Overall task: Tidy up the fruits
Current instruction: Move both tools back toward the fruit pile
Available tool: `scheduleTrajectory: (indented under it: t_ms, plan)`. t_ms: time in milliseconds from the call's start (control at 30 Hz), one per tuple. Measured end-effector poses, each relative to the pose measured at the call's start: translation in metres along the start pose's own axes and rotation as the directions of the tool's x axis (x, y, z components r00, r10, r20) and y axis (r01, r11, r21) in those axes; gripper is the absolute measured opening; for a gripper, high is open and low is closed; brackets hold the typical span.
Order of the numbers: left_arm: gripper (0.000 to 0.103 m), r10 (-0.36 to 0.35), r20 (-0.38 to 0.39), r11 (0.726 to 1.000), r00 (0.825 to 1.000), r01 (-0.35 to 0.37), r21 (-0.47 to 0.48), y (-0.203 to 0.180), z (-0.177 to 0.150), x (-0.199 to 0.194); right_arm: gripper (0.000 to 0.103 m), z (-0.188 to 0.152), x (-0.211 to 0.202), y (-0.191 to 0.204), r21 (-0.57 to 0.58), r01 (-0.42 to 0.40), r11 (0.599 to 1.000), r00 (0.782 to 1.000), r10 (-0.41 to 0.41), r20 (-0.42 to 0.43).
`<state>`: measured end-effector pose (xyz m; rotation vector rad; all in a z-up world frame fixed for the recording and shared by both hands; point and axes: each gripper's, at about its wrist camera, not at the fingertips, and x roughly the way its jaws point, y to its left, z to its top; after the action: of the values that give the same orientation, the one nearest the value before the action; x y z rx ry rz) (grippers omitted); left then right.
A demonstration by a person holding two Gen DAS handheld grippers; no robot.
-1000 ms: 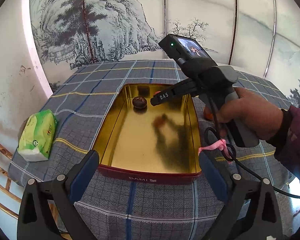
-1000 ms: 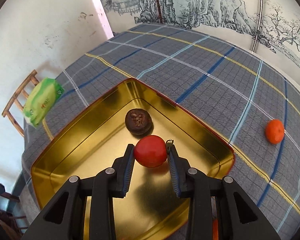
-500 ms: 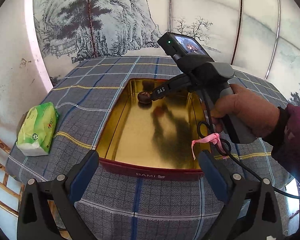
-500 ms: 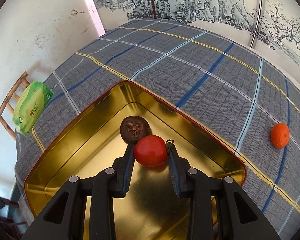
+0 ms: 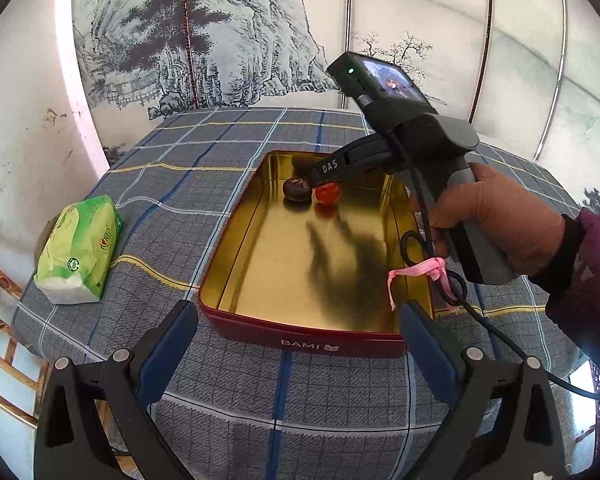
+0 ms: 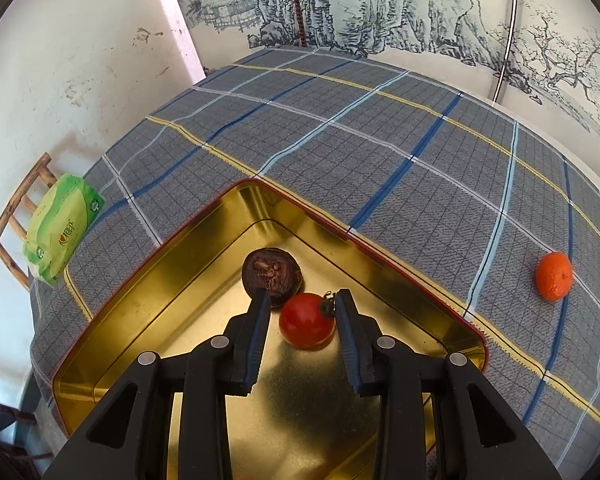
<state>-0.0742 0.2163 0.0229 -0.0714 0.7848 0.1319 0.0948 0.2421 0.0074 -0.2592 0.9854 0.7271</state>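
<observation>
The left gripper has its jaws spread wide with nothing between them, low in the left wrist view, just in front of the near red wall of the tin. The tin lies on the checked tablecloth and its gold inside faces up. In its far left corner lie a dark brown fruit and, just to its right, a red tomato. The right gripper reaches down over that corner, carried by a hand above the tin's right edge, and a pink ribbon is tied on its cable. A green tissue pack sits at the table's left edge.

In the right wrist view the right gripper has its jaws only narrowly apart, with the tomato between them on the tin's floor. A gap shows between the tomato and the left pad. Whether the right pad touches the tomato's stem or is just beside it, I cannot tell. The dark fruit touches the tomato on its far side, nearer the tin's corner. An orange lies on the cloth well apart from the tin, toward the table's right edge. The tissue pack is at the left edge.
</observation>
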Motion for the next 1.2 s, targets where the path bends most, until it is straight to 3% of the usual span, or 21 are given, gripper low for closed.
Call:
scheduleTrajectory:
  t_ms: [400,567,733,933,1100,1200]
  plan:
    - [0.099,0.004,-0.009,1.0,1.0,-0.004,0.001,-0.002,-0.002,-0.001,0.036,-0.024,-0.04,-0.016,0.069,-0.065,0.995,0.995,0.059,0.083]
    - [0.099,0.009,-0.008,1.0,1.0,-0.009,0.011,-0.004,-0.004,-0.004,0.037,-0.066,-0.095,-0.03,0.084,-0.08,0.993,0.974,0.06,0.216]
    - [0.099,-0.005,0.0,0.999,1.0,0.005,0.044,-0.014,-0.006,-0.008,0.042,-0.135,-0.15,-0.065,0.125,0.085,0.988,0.944,-0.121,0.307]
    - [0.099,-0.103,-0.013,0.988,0.995,0.104,0.114,-0.041,-0.003,-0.011,0.043,-0.211,-0.182,-0.137,0.3,0.293,0.908,0.894,-0.371,0.252]
    - [0.098,-0.174,-0.038,0.964,0.984,0.178,0.196,-0.078,0.005,-0.009,0.043,-0.264,-0.19,-0.2,0.43,0.332,0.839,0.881,-0.439,0.177]
    - [0.098,-0.233,-0.065,0.941,0.97,0.242,0.238,-0.102,0.012,-0.004,0.043,-0.281,-0.189,-0.219,0.476,0.318,0.82,0.885,-0.436,0.161]
